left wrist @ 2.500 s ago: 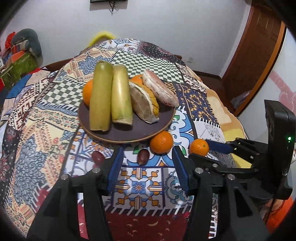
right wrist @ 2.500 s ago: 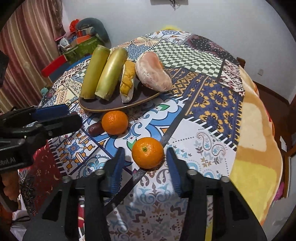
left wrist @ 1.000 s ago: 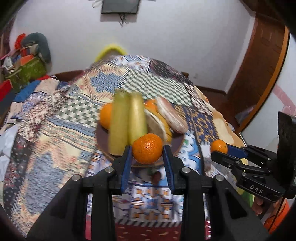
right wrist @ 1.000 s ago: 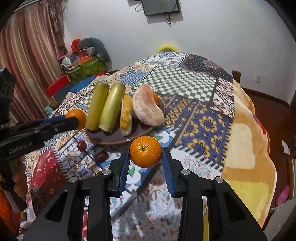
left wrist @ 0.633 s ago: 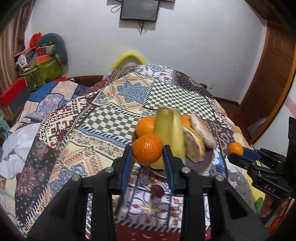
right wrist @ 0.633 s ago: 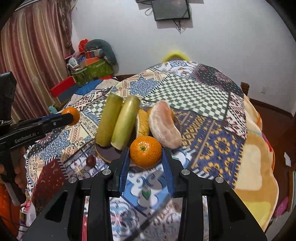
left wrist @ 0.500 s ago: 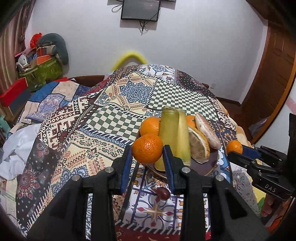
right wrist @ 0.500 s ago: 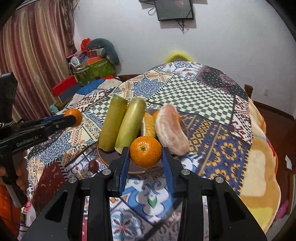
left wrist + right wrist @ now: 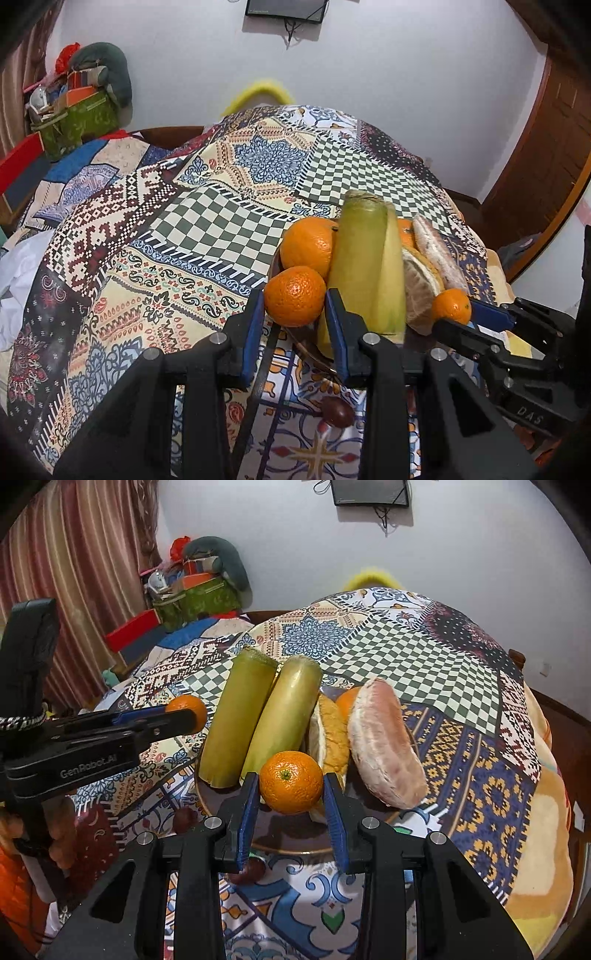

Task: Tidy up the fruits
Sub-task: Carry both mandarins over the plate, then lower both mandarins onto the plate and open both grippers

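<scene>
My left gripper (image 9: pixel 294 325) is shut on a tangerine (image 9: pixel 294 296), held just over the left rim of the dark plate (image 9: pixel 295 842). My right gripper (image 9: pixel 291 810) is shut on another tangerine (image 9: pixel 291 781), held above the plate's near part. The plate carries two green cane pieces (image 9: pixel 236 716), pomelo segments (image 9: pixel 384 746) and an orange (image 9: pixel 308 243). The right gripper also shows in the left wrist view (image 9: pixel 452 321), the left gripper in the right wrist view (image 9: pixel 184 716).
Two dark dates (image 9: pixel 338 411) (image 9: pixel 184 818) lie on the patterned tablecloth (image 9: pixel 166 229) in front of the plate. Boxes and bags (image 9: pixel 192 590) sit at the back left by a curtain. A wooden door (image 9: pixel 546 140) is at the right.
Both grippers picked tangerines up off the cloth, lifted them and carried them toward the plate. They now hang lower and closer to it than half a second ago.
</scene>
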Tool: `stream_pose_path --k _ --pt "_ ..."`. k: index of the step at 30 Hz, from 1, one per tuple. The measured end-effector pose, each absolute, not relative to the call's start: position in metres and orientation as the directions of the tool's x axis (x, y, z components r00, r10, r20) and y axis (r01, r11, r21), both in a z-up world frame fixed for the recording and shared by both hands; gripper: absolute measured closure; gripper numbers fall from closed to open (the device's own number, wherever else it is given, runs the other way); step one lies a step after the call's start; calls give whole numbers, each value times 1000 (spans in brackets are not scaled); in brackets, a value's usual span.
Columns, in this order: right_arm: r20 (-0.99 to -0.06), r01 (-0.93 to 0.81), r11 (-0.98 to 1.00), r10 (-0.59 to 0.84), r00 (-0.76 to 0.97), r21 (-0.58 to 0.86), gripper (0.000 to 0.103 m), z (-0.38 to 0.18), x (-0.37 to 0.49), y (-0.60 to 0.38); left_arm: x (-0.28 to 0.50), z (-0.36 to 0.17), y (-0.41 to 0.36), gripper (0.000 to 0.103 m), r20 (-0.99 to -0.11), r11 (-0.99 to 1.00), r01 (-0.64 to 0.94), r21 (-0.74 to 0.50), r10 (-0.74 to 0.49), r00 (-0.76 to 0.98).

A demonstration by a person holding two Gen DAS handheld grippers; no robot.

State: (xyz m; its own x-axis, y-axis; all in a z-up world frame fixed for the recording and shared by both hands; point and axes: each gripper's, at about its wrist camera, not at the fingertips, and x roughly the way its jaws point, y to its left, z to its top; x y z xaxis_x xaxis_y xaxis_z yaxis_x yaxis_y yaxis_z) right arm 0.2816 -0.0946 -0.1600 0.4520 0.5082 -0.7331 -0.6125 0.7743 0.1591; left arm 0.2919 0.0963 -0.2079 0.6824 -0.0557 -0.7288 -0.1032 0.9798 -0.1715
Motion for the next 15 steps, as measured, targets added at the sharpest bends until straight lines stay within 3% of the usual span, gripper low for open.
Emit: stream_pose_path --k 15 --pt "-734 -617 773 503 457 146 68 -161 284 -93 305 -221 95 70 -760 984 -96 -149 -52 647"
